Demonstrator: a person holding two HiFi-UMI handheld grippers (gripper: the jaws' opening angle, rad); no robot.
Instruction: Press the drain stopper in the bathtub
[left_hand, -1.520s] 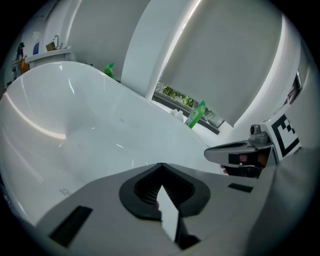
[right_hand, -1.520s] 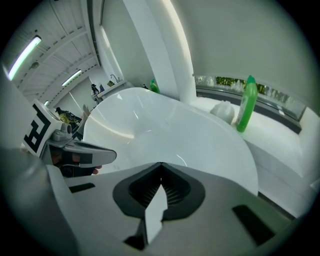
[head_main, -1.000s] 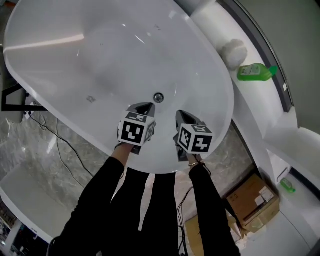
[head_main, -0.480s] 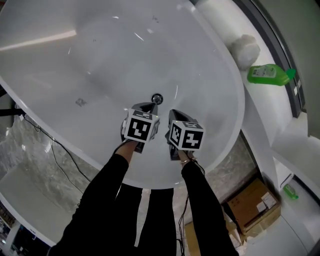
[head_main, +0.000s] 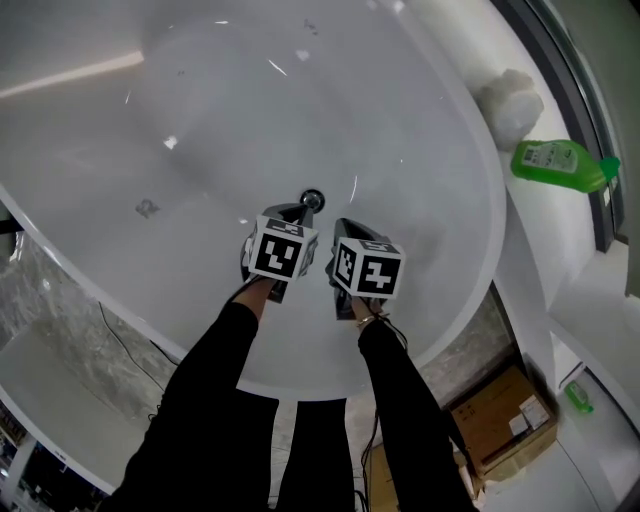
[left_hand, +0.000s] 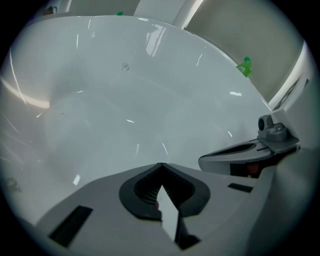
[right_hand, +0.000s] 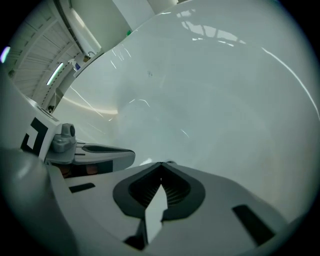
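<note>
The round chrome drain stopper (head_main: 313, 199) sits in the floor of the white bathtub (head_main: 200, 120). My left gripper (head_main: 299, 212) reaches into the tub, its tip just short of the stopper on the near side; its jaws are shut on nothing. My right gripper (head_main: 344, 227) hangs beside it, a little to the right of and nearer than the stopper, also shut and empty. In the left gripper view my own jaws (left_hand: 160, 165) meet at the tip and the right gripper (left_hand: 240, 155) shows on the right. The right gripper view shows its closed jaws (right_hand: 161, 164) and the left gripper (right_hand: 100, 152). Neither gripper view shows the stopper.
On the ledge right of the tub lie a green bottle (head_main: 560, 163) and a white puffy ball (head_main: 510, 105). A cardboard box (head_main: 495, 415) and cables lie on the floor at the lower right. The tub's near rim (head_main: 330, 385) curves below my arms.
Both grippers have drawn closer together and moved farther into the tub toward the stopper. The left tip now sits almost at it. Both stay shut.
</note>
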